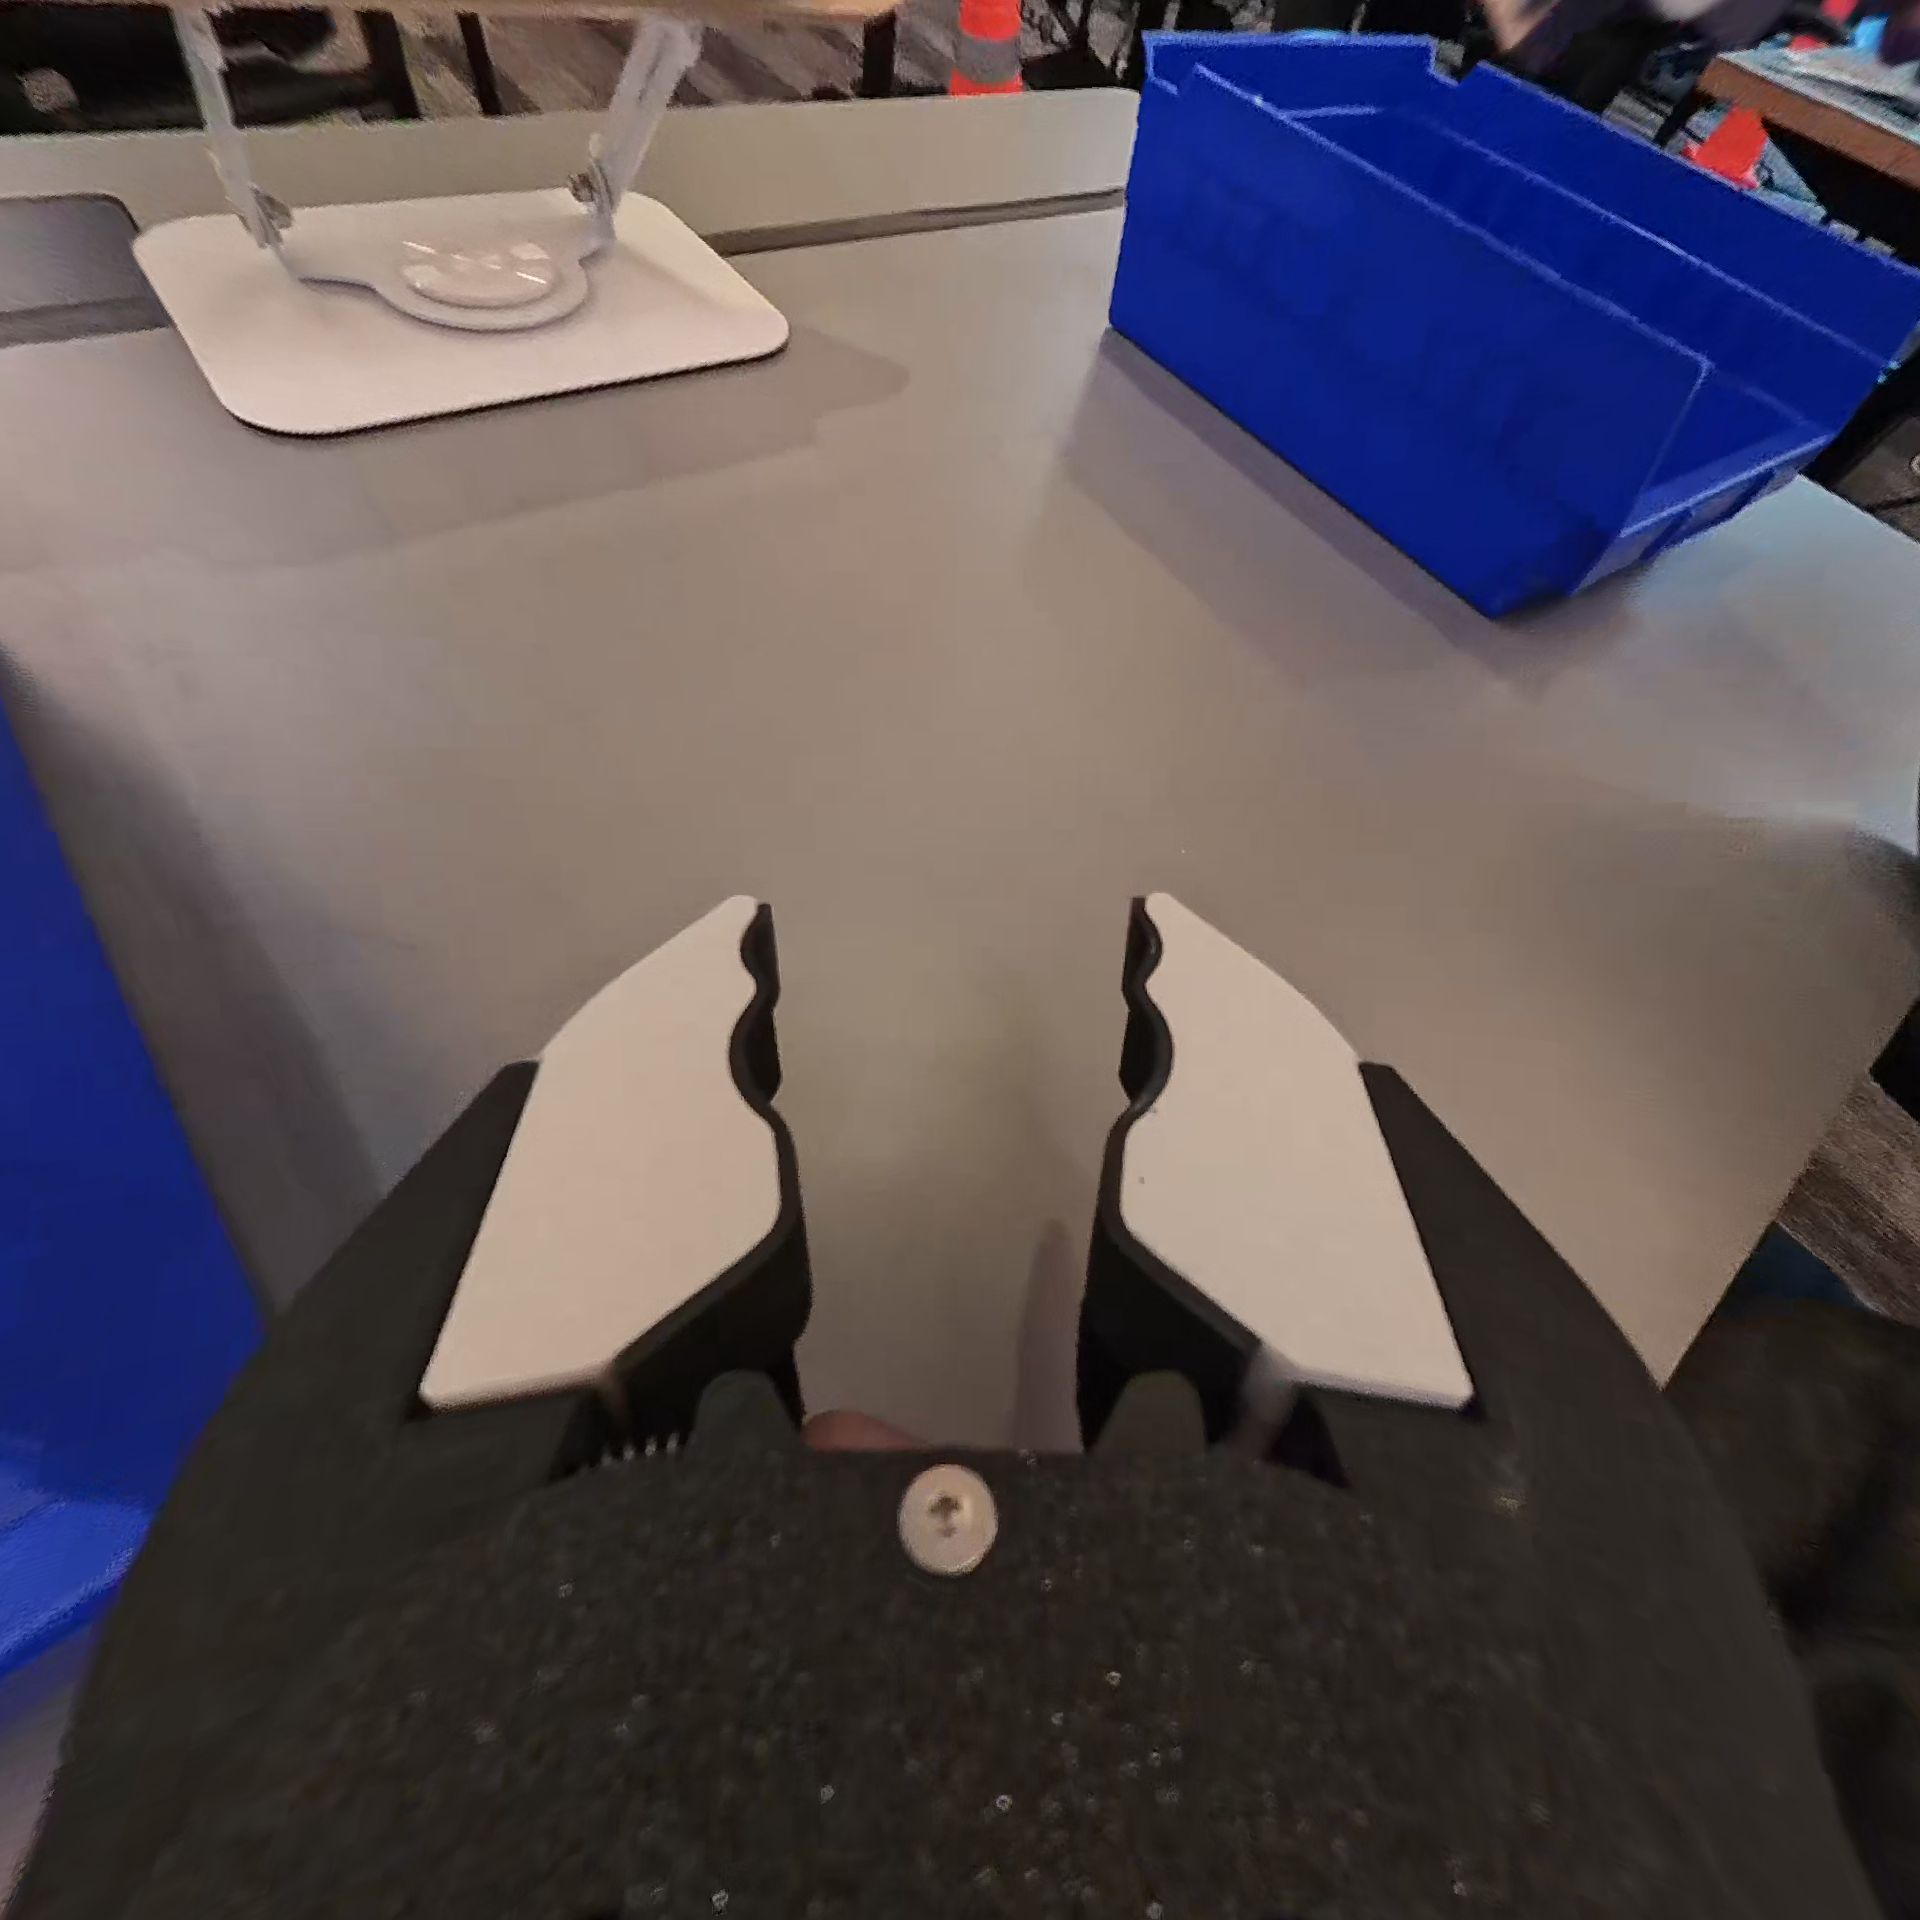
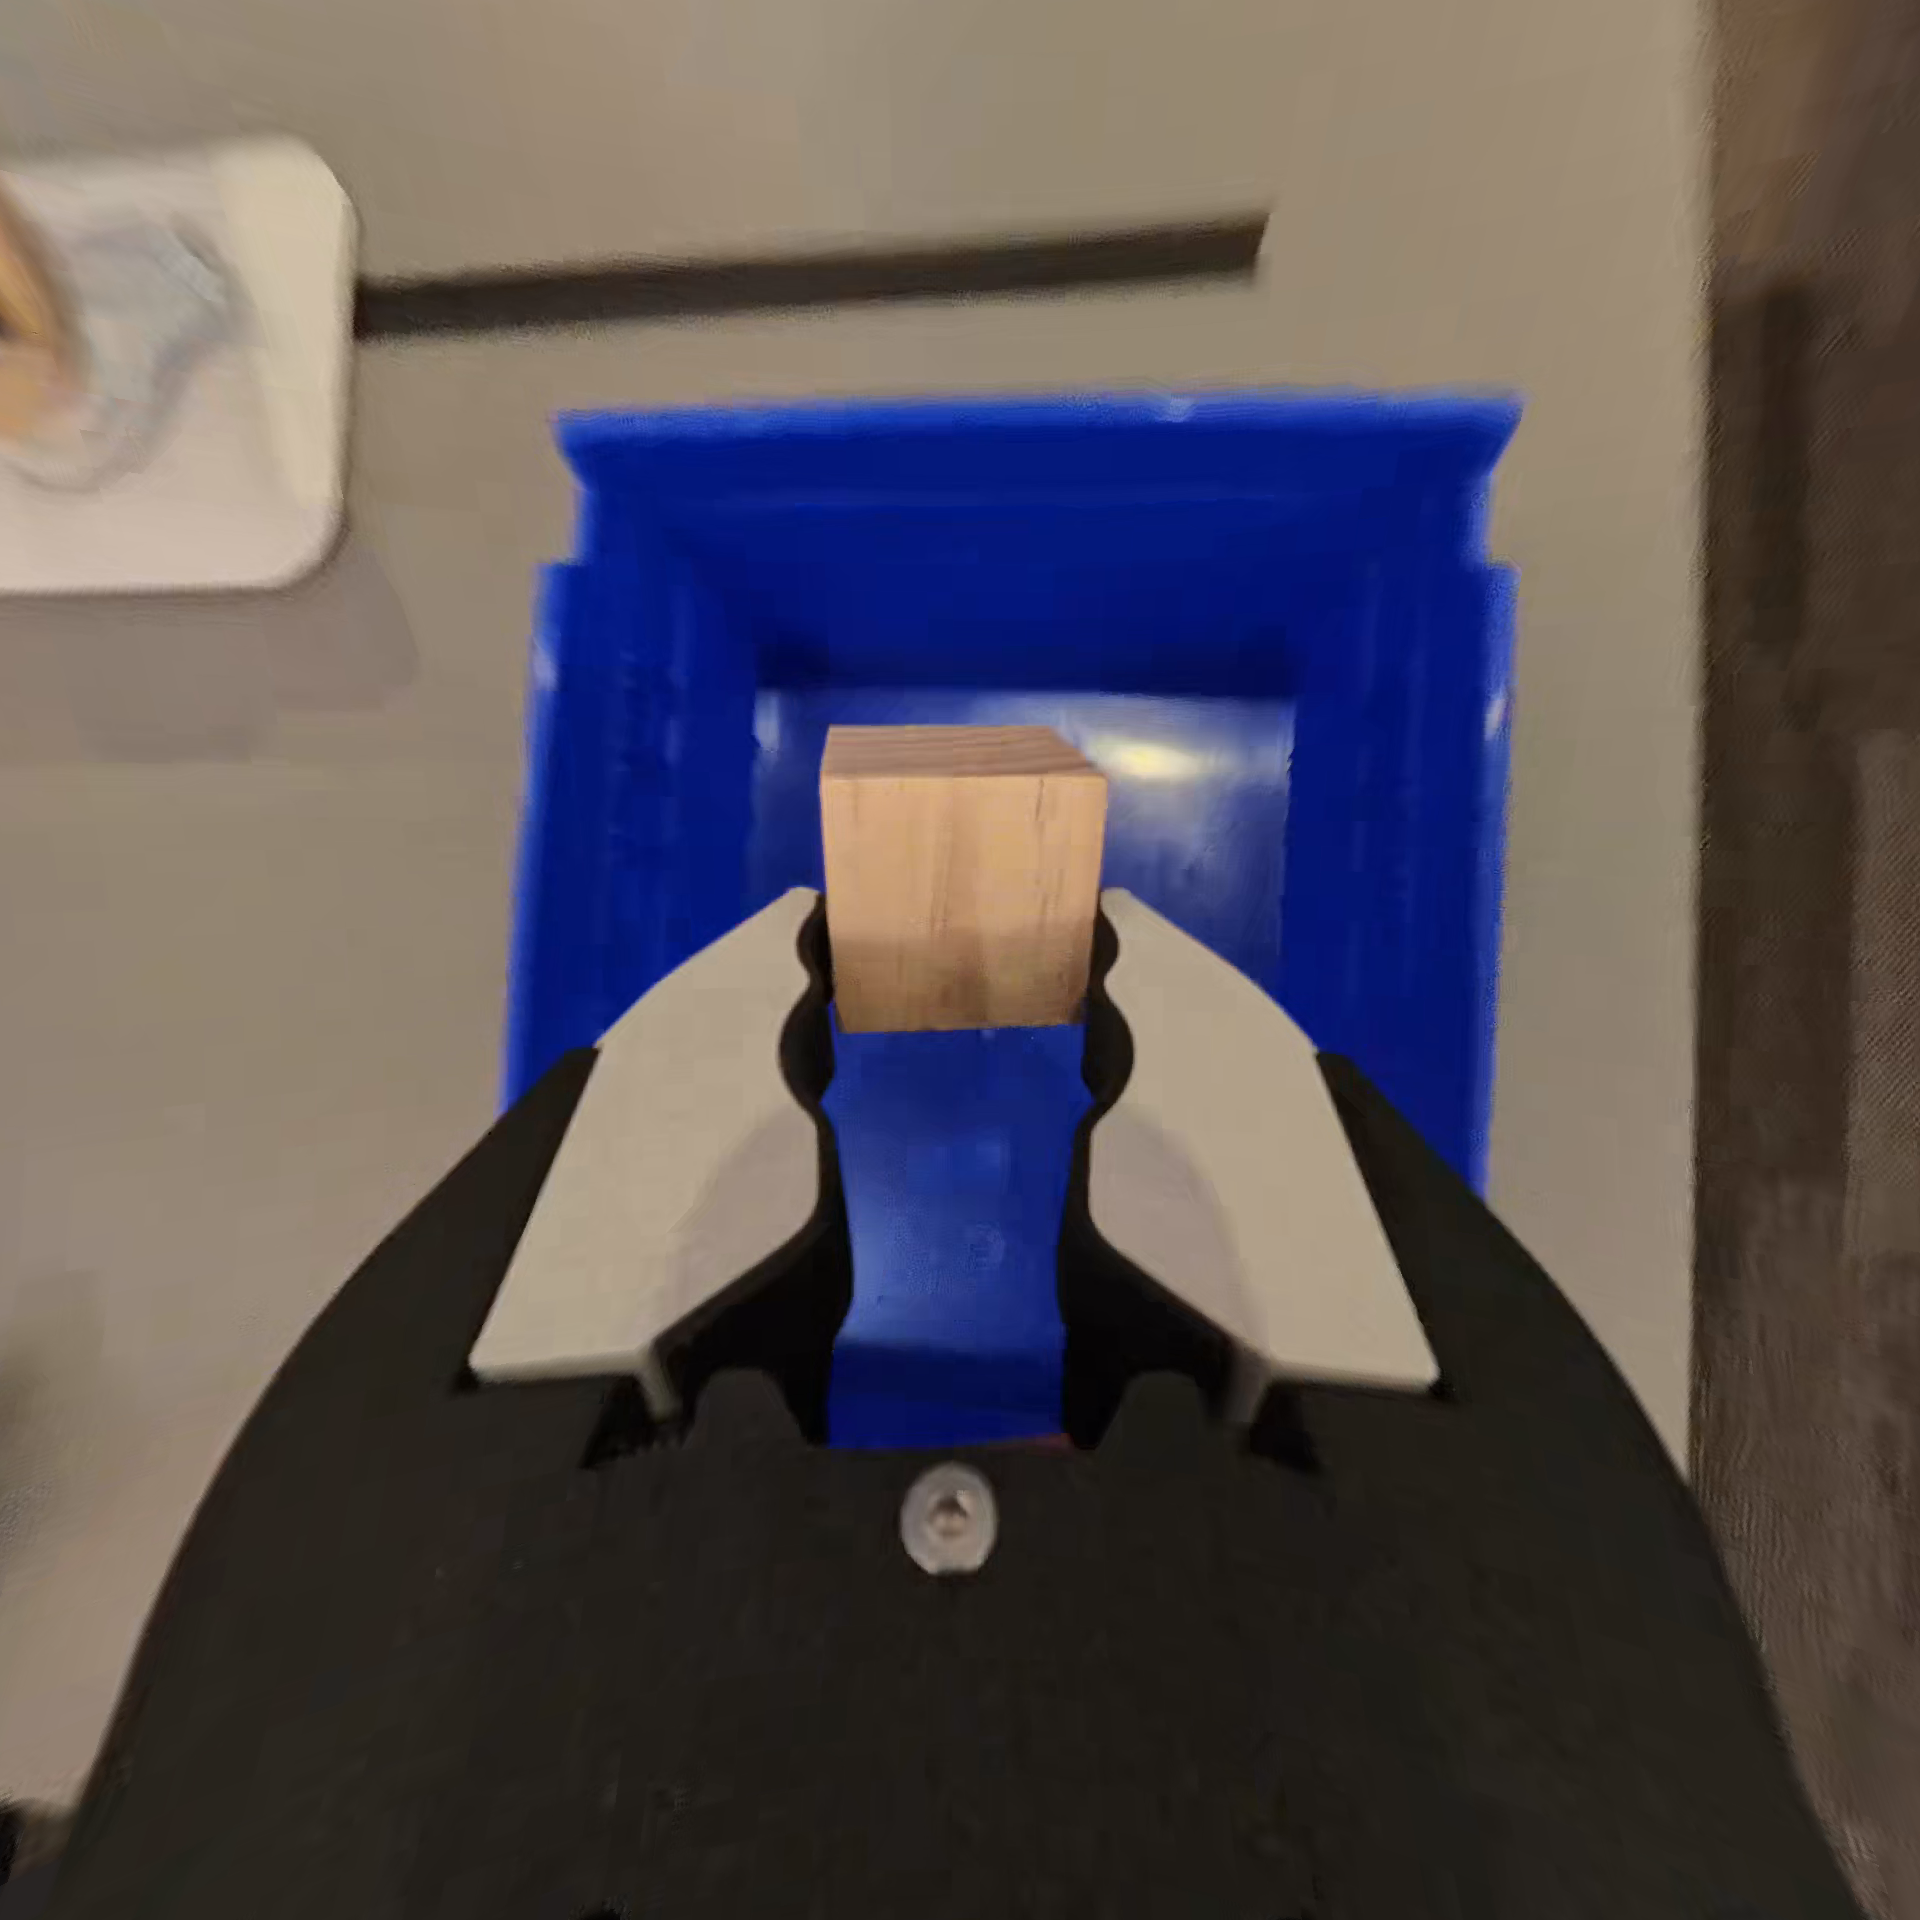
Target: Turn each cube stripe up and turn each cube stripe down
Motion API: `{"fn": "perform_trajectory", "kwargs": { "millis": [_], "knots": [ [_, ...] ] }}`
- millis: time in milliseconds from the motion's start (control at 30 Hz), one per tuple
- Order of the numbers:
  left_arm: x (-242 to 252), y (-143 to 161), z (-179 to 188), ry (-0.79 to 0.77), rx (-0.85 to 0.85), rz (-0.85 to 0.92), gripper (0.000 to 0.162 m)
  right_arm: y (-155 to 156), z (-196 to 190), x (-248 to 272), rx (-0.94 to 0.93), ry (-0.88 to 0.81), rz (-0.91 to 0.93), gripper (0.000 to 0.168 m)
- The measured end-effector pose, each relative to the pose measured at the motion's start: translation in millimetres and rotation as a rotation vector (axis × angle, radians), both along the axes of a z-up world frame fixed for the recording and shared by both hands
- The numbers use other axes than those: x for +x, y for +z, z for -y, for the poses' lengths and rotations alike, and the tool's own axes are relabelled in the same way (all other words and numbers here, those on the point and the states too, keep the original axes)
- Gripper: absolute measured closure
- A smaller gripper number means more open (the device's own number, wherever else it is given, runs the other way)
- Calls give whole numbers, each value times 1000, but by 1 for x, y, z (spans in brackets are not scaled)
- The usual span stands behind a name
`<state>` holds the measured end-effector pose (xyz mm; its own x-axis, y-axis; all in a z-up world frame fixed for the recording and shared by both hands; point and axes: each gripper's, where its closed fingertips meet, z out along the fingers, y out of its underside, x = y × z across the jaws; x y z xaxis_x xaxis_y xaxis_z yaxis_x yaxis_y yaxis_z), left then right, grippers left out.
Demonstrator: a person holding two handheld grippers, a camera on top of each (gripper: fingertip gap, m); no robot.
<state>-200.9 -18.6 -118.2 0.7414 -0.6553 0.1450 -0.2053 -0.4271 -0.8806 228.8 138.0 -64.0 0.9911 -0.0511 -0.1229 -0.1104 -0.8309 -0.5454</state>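
**me:** Cube status, since someone asked: one small plain wooden cube (image 2: 961, 894), light pine-looking with visible grain, is pinched between the tips of my right claw (image 2: 958, 940), which is closed on its two side faces. I'm holding it in the air above the open blue plastic bin (image 2: 644, 790), looking pretty much straight down into it.

**other:** Stripe up or down though?

**me:** Honestly can't tell. The faces I can see are bare wood, no stripe on any of them. It could be on the underside or under the pads. The right view is also motion-blurred, so don't trust fine detail.

**other:** And the left one?

**me:** Left claw (image 1: 951, 920) is spread apart and holding nothing, hanging over bare grey tabletop (image 1: 935, 675). From that side the same kind of blue bin sits off to the right, well apart from the claw, and a white rounded tray (image 1: 644, 343) with a clear stand on it sits far left. Another blue thing pokes in at the left edge; I can't say what it is.

**other:** So how far along?

**me:** My guess is somewhere in the middle, but that's weak. No other cubes show on the table or on the part of the bin floor I can see, so I can't count what's flipped. This cube hasn't been set down yet. That's what's left as far as I can judge: get it placed with the stripe facing the right way.
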Motion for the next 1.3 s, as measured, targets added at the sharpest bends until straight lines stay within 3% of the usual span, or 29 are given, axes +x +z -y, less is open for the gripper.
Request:
{"fn": "perform_trajectory", "kwargs": {
  "millis": [167,467,500,633,733,867,933,1000,1133,1300],
  "knots": [
    [2,-9,2,-15,-28,-29,100,-67,-25,22,-227,-14,90,123],
    [5,-12,5,-48,-52,-37,100,-117,-32,34,-386,-45,131,123],
    [5,-13,5,-50,-52,-38,100,-119,-32,35,-383,-47,133,117],
    [6,-17,7,-61,-68,-50,99,-111,-33,37,-318,-26,155,92],
    [5,-17,7,-61,-68,-52,99,-48,-30,25,-83,9,136,93],
    [5,-18,6,-61,-65,-60,99,59,18,-65,465,256,-29,100],
    [6,-20,7,-67,-76,-65,99,83,65,-133,685,429,-214,106],
    [7,-23,9,-74,-85,-74,99,77,112,-192,777,562,-374,109],
    [13,-22,16,-109,-73,-87,99,21,178,-285,721,716,-635,114],
    [23,-16,32,-203,-48,-119,100,-9,199,-321,628,818,-580,114]
  ]
}}
